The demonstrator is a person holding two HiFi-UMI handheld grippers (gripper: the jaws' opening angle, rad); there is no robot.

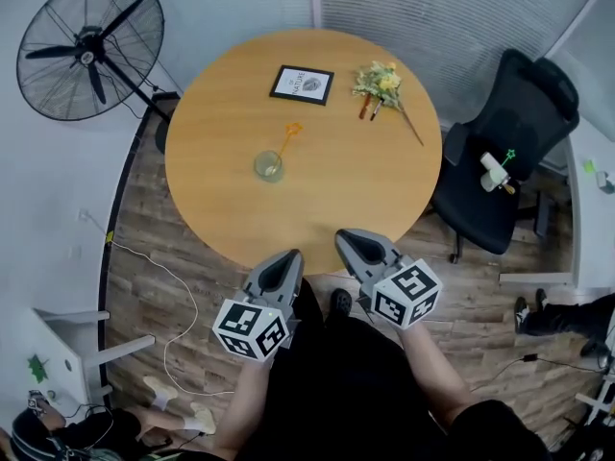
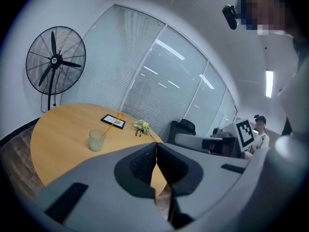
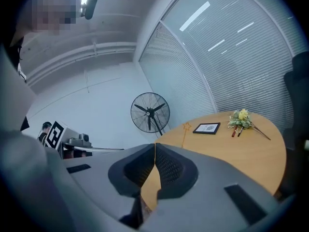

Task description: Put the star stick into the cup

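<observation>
On the round wooden table point(image 1: 346, 190) a pale green cup point(image 1: 269, 166) stands left of the middle. An orange star stick point(image 1: 287, 138) leans inside it with the star at the top. The cup point(image 2: 97, 140) and the star stick point(image 2: 113, 123) show small in the left gripper view; the right gripper view shows the star stick point(image 3: 185, 131) above its jaws, the cup hidden. Both grippers hang off the table's near edge, close to the person's body. My left gripper point(image 1: 289, 260) and my right gripper point(image 1: 349, 237) have their jaws together with nothing between them.
A black picture frame point(image 1: 302, 84) and a yellow flower bunch point(image 1: 381, 85) lie at the table's far side. A black office chair point(image 1: 504, 152) stands to the right, a standing fan point(image 1: 86, 48) to the far left. A white cable point(image 1: 173, 305) runs over the wooden floor.
</observation>
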